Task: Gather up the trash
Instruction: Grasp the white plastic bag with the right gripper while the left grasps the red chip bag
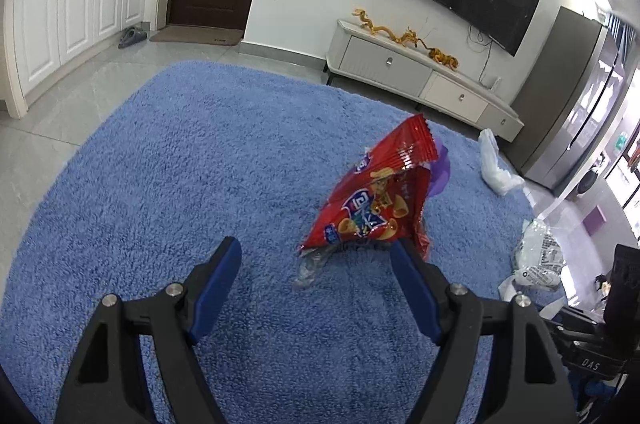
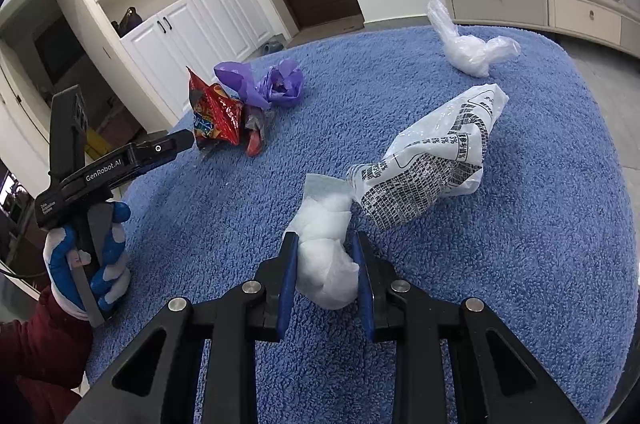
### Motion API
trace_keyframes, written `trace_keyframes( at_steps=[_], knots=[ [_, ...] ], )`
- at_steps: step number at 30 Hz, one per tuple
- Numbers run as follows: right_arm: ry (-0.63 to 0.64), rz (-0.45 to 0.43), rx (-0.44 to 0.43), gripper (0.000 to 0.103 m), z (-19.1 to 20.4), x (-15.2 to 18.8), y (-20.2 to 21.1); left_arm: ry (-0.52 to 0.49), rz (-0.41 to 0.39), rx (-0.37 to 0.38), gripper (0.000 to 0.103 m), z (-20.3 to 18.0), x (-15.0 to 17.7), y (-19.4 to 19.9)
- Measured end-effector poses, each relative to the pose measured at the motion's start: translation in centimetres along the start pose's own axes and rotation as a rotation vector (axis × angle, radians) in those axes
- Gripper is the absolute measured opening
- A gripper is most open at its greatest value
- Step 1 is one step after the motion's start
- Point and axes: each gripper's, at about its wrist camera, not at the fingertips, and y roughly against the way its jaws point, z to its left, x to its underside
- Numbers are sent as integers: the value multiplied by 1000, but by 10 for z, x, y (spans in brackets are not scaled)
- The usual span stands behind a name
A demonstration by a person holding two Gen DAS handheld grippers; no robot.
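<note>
A red snack bag [image 1: 376,196] stands crumpled on the blue rug [image 1: 180,164], with a scrap of clear wrapper [image 1: 310,268] at its base. My left gripper [image 1: 316,252] is open, its fingertips just short of the bag's lower edge and nothing between them. From the right wrist view the same red snack bag [image 2: 216,116] lies by the tip of the left tool. My right gripper [image 2: 326,248] is shut on a white tissue wad [image 2: 326,264] resting on the rug.
A printed white plastic bag [image 2: 432,164] lies just beyond the tissue. A purple bag [image 2: 276,84] sits behind the snack bag, a plain white bag [image 2: 468,48] farther back. A gloved hand [image 2: 86,260] holds the left tool. A TV cabinet [image 1: 400,68] borders the rug.
</note>
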Motion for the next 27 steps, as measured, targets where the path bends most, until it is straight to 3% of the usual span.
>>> trace_keyframes(
  at_steps=[8, 27],
  knots=[
    [9, -2, 14, 27, 2, 1, 0, 8, 5, 0, 76, 2, 1, -2],
    [32, -42, -8, 22, 10, 8, 14, -33, 17, -82, 76, -8, 12, 4]
  ],
)
